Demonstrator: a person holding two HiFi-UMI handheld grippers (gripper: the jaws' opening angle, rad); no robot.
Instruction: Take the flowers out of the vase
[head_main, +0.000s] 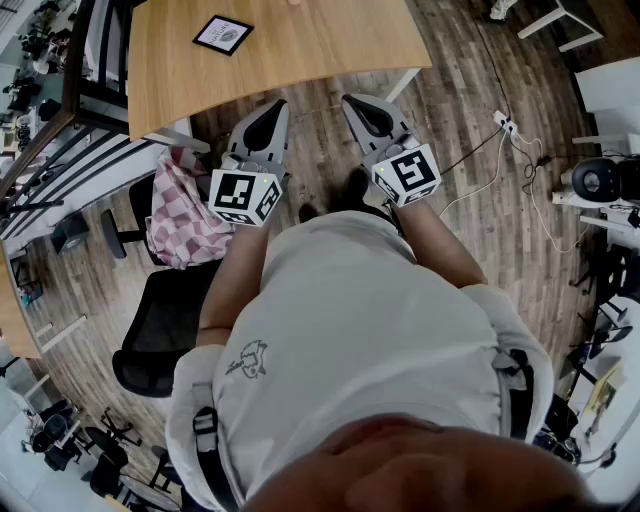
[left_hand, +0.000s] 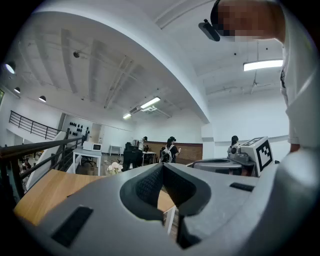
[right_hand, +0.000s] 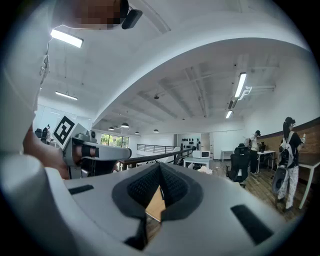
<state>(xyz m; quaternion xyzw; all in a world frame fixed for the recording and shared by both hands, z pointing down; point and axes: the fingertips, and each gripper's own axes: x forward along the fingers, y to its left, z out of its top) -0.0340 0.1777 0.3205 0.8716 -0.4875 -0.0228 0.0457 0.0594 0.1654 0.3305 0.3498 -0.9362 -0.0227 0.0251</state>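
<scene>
1. Closest to the head camera is the person's pale shirt (head_main: 350, 330). Both forearms reach out from it, carrying the left gripper (head_main: 272, 108) and the right gripper (head_main: 352, 102) side by side. Both point level toward the near edge of the wooden table (head_main: 300, 60). This looks like a ready stance short of the table, with the task not yet begun. A framed card (head_main: 222, 33) lies on the tabletop. An office chair (head_main: 165, 330) draped with a pink checked cloth (head_main: 185, 225) stands to the person's left, clear of the approach.

2. Left gripper view: its jaws are closed, tips meeting, and the gap behind them shows only table and floor, so it carries nothing. White flowers (left_hand: 114, 168) show small at the far part of the table, left of the jaws and well apart from them. I cannot make out the vase beneath them. Other people stand far off in the room.

3. Right gripper view: its jaws are likewise pressed together at the tips and hold nothing, with only the table edge showing through the gap. The flowers are not identifiable here. Judging by this, one gripper must open and travel forward over the table before any stem can be taken.
</scene>
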